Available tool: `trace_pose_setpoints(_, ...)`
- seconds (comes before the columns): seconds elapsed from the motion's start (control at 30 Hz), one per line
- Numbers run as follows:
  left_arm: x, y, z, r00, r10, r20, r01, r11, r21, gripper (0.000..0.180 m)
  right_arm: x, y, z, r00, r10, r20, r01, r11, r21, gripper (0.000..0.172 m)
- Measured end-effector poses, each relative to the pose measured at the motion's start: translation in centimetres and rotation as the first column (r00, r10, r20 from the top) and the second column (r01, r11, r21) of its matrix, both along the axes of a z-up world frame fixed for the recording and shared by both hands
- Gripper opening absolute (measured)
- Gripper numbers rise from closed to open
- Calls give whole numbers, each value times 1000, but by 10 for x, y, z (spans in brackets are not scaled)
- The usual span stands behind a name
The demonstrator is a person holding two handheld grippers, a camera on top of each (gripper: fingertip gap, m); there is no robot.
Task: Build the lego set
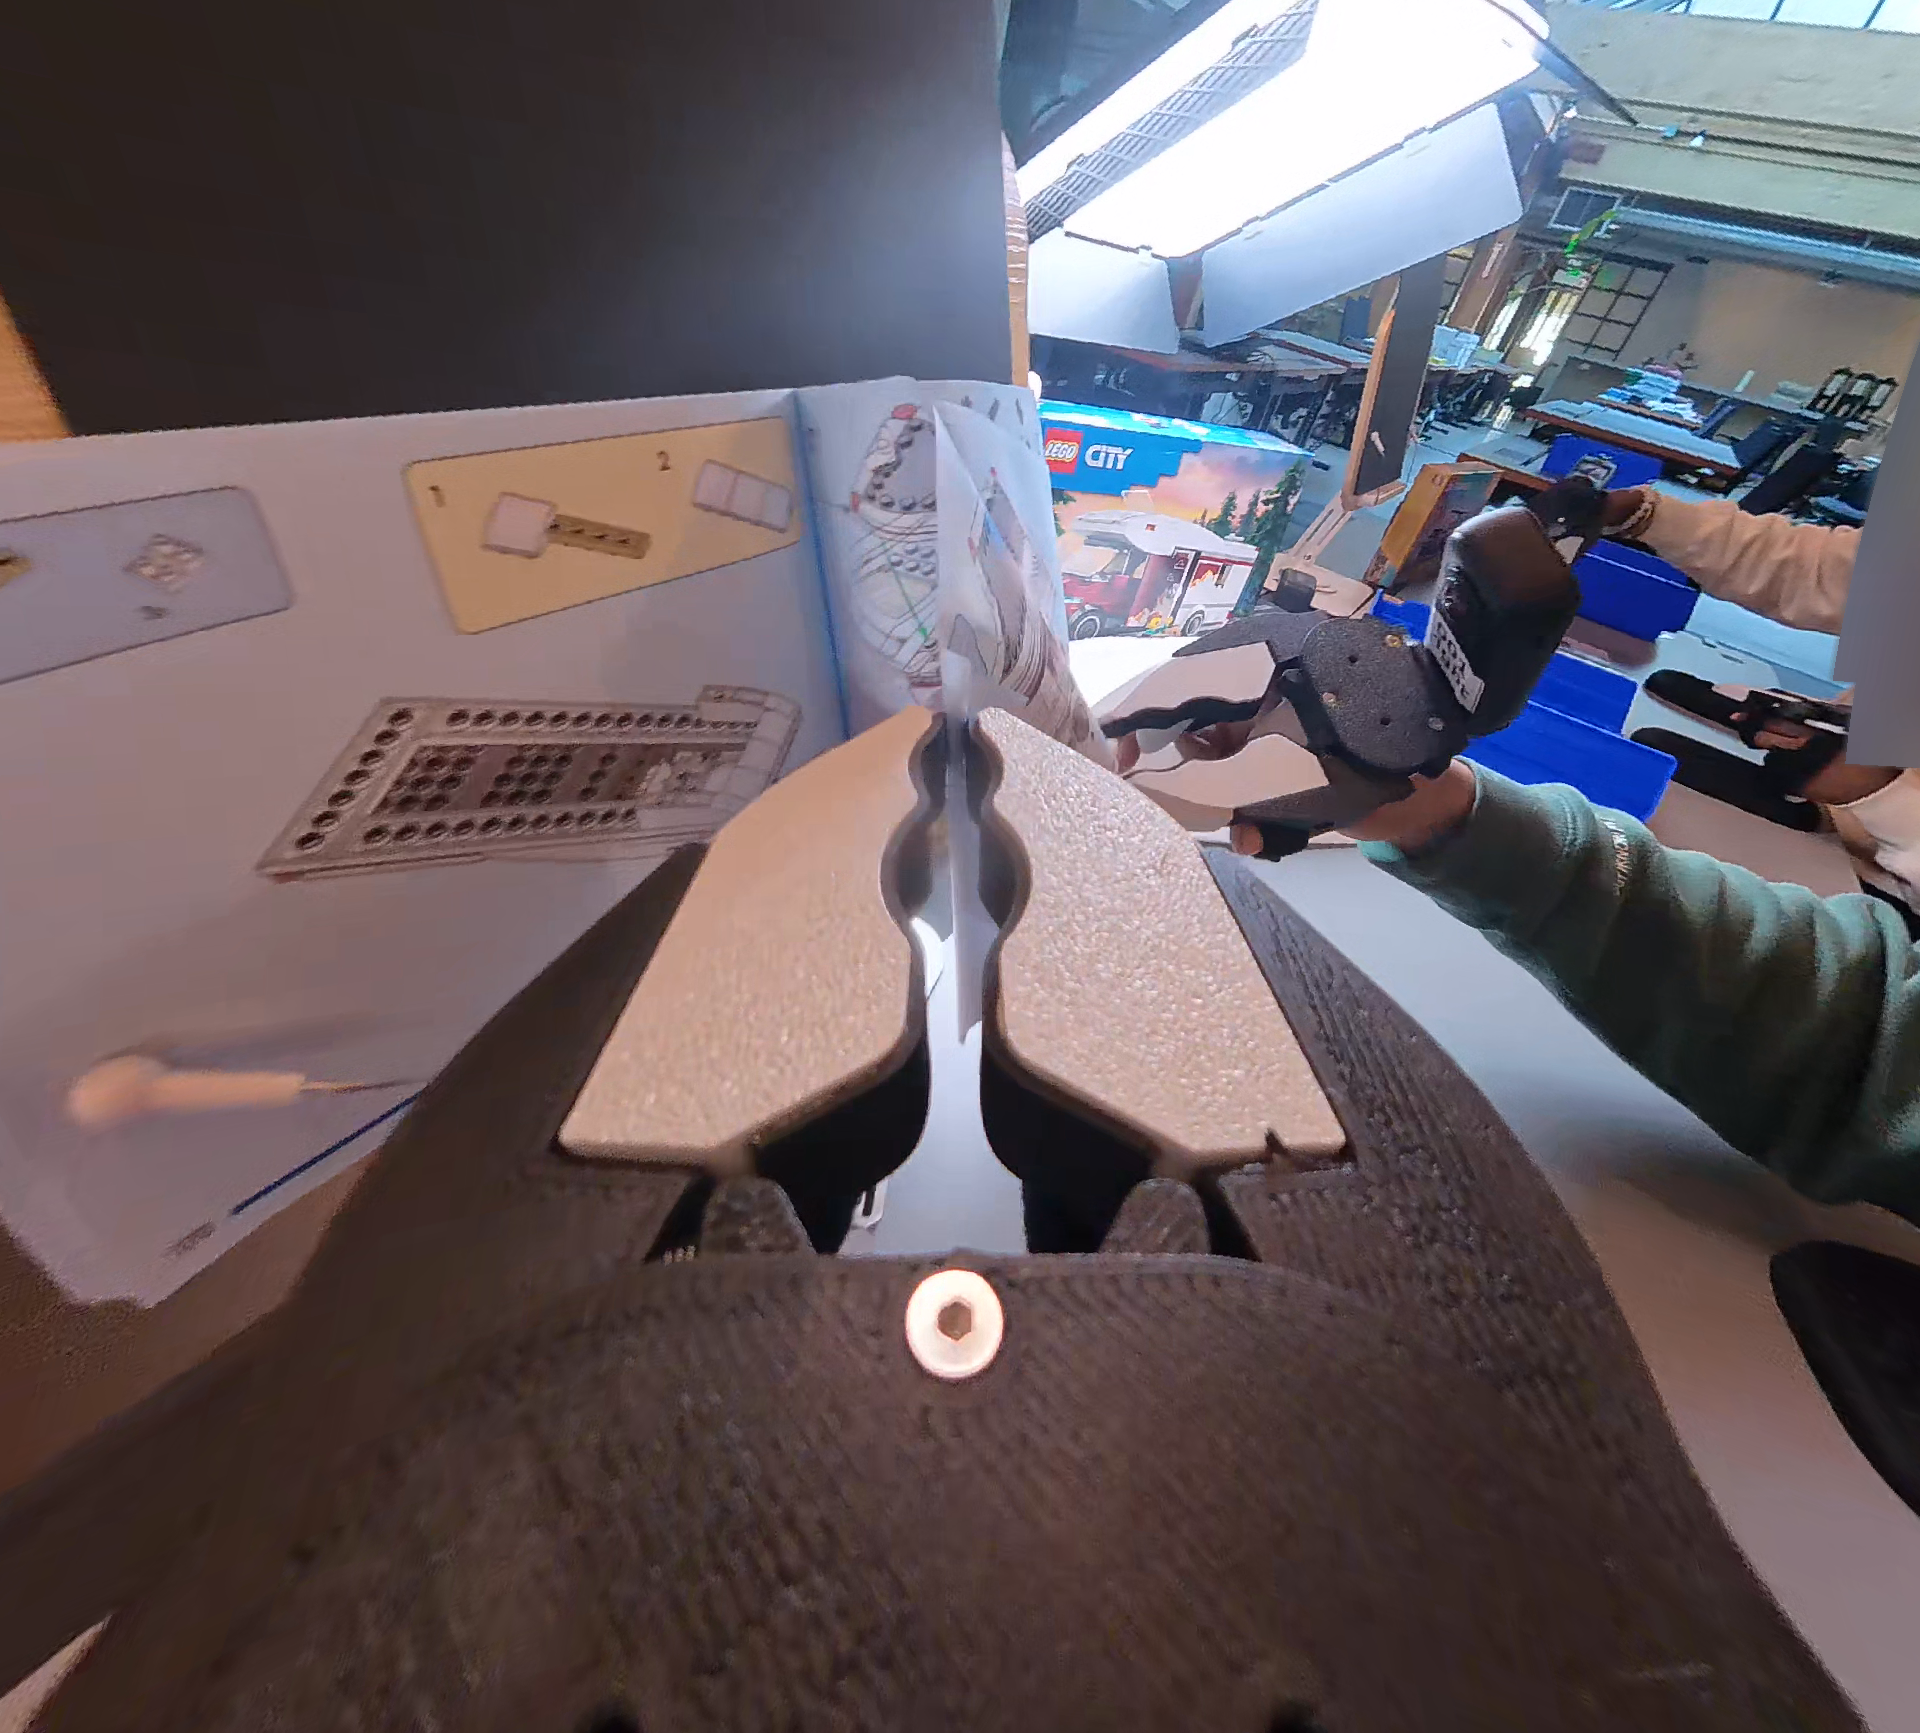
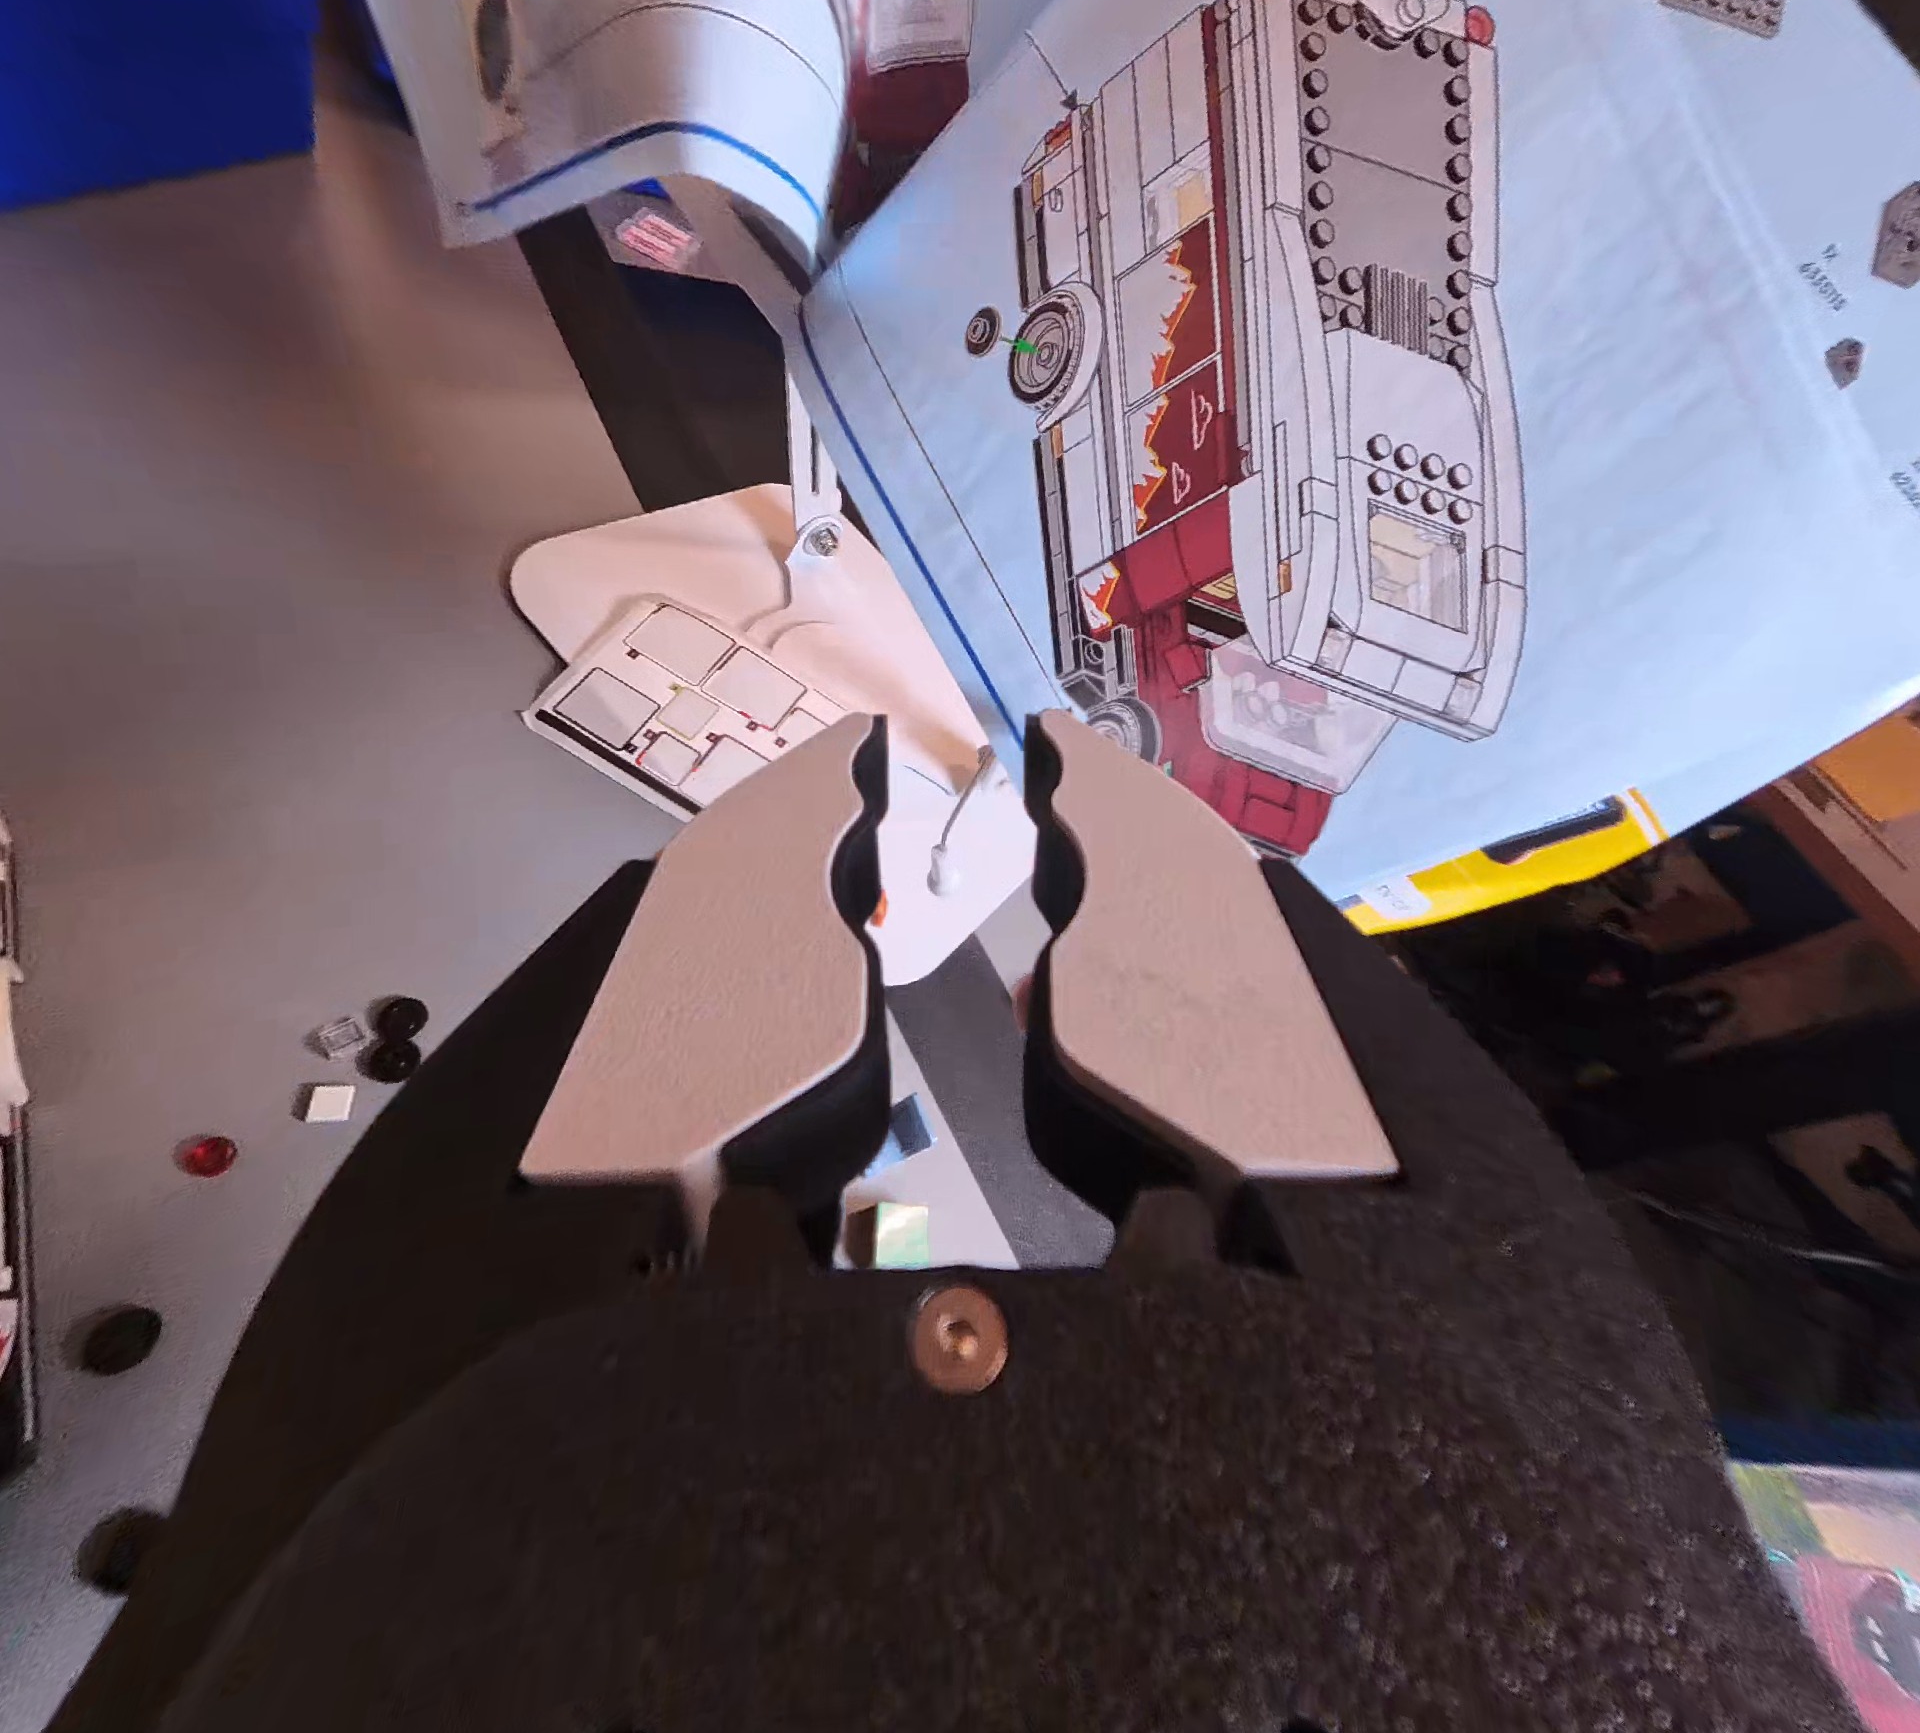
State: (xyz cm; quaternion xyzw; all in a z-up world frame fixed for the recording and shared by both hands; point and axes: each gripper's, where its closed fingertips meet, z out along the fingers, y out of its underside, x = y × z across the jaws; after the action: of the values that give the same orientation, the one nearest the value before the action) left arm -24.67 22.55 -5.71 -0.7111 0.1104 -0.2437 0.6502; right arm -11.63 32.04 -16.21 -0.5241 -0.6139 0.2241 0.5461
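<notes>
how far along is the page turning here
Done: the instruction booklet stands open on its white stand. In hand: the left gripper is shut on one page, lifted edge-on. The right gripper is open by the facing page's lower edge, gripping nothing. Left: that page isn't laid flat.

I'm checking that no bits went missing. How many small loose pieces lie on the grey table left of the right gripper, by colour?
Black round pieces: 4
Red round piece: 1
Clear square tile: 1
White square tile: 1
Total: 7
</notes>
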Motion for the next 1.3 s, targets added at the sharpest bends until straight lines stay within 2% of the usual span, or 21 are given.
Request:
trace_pose_setpoints(0.07,-9,-2,-3,1000,18,-13,-19,1000,-16,4,0,12,2,996,-86,6,86,996,27,24)
trace_pose_setpoints(0.13,-22,-4,-8,998,50,-26,-51,998,-36,6,7,37,2,965,-262,32,261,965,43,24)
trace_pose_setpoints(0.2,-36,-4,-11,996,89,-27,-90,994,-58,5,10,46,17,937,-349,-21,350,935,57,24)
trace_pose_setpoints(0.23,-42,-4,-13,994,101,-27,-103,992,-67,5,5,39,31,937,-339,-82,344,936,70,24)
trace_pose_setpoints(0.3,-51,-4,-16,993,118,-34,-120,990,-78,6,-18,5,56,969,-192,-154,212,969,125,24)
trace_pose_setpoints(0.37,-58,-2,-18,990,131,-44,-134,987,-90,8,-50,-37,62,993,-12,-117,34,982,183,20)
trace_pose_setpoints(0.4,-62,-1,-18,989,143,-50,-147,985,-96,8,-64,-49,60,996,19,-82,-3,982,188,19)
trace_pose_setpoints(0.47,-77,0,-17,976,205,-69,-211,972,-99,8,-91,-50,53,999,-19,-33,24,987,157,19)
trace_pose_setpoints(0.57,-102,-7,-4,939,343,-29,-344,937,-65,15,-114,-25,42,989,-147,-6,146,984,105,26)
trace_pose_setpoints(0.67,-92,-19,6,933,356,-48,-356,934,-4,14,-124,-16,39,980,-199,-14,200,975,96,33)
trace_pose_setpoints(0.83,-44,1,-27,941,267,-207,-286,956,-66,15,-127,-17,37,979,-201,-33,204,971,127,41)
trace_pose_setpoints(0.9,-46,20,-42,911,309,-273,-342,936,-83,15,-125,-17,36,982,-184,-32,186,974,133,42)
trace_pose_setpoints(0.97,-67,38,-47,848,411,-334,-452,890,-53,14,-119,-15,33,984,-176,-20,177,977,117,42)
trace_pose_setpoints(1.0,-77,43,-45,830,449,-331,-488,872,-42,12,-115,-14,32,986,-169,-17,169,980,104,41)
trace_pose_setpoints(1.07,-89,49,-36,836,468,-286,-497,867,-36,0,-105,-12,33,986,-168,-24,169,982,88,38)
trace_pose_setpoints(1.17,-97,50,-23,854,464,-235,-487,872,-45,0,-94,-4,34,981,-188,-37,190,979,67,38)
trace_pose_setpoints(1.3,-97,50,-23,856,460,-236,-483,875,-46,0,-89,8,34,971,-231,-55,233,972,32,38)
